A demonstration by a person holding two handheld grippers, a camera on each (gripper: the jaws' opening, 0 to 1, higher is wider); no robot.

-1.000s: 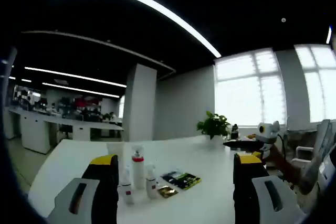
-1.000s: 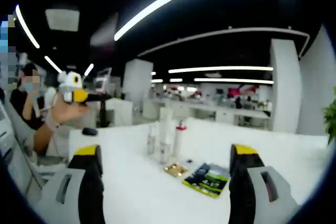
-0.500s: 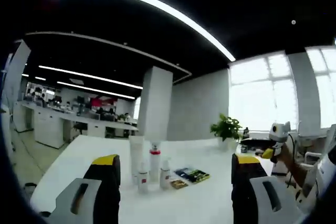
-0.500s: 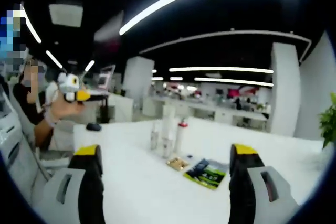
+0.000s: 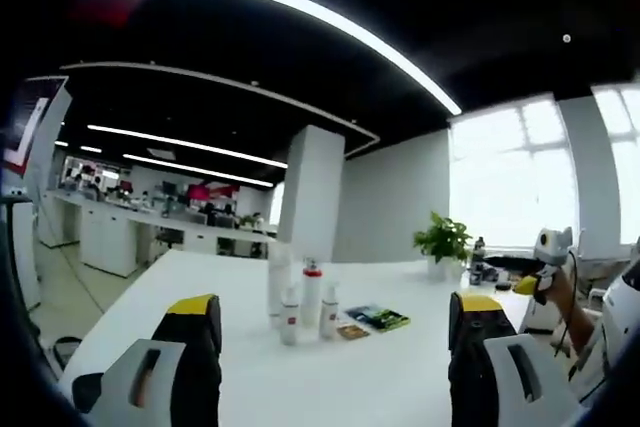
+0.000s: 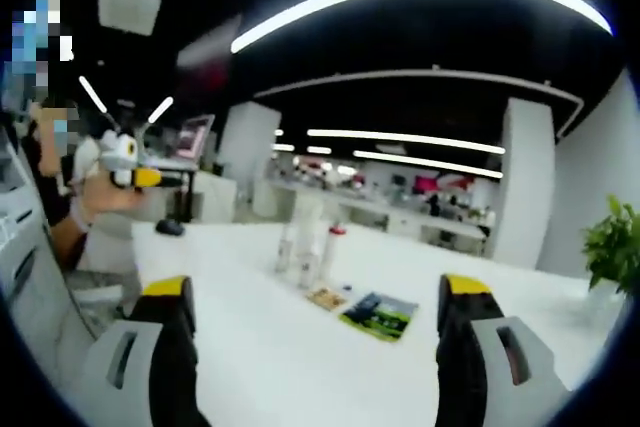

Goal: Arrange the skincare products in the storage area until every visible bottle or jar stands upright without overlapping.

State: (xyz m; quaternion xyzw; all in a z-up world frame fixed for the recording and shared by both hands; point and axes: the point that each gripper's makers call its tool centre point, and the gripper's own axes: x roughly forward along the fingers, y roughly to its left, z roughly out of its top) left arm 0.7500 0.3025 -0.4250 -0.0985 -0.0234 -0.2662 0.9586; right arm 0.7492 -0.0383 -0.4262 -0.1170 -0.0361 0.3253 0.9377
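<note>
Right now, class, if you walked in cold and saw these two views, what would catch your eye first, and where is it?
A tight cluster of upright bottles stands mid-table on the white table, one with a red cap. Flat packets lie right beside them. Both hand-held grippers, left and right, are open and hang well short of the bottles, with a potted plant at the table's far end.

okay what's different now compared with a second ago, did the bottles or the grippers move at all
Only the cameras moved: both views drew back, so the cluster of white bottles looks smaller. The bottles, the small gold sachet and the dark green packet sit as before on the white table. Left gripper and right gripper stay open, holding nothing.
</note>
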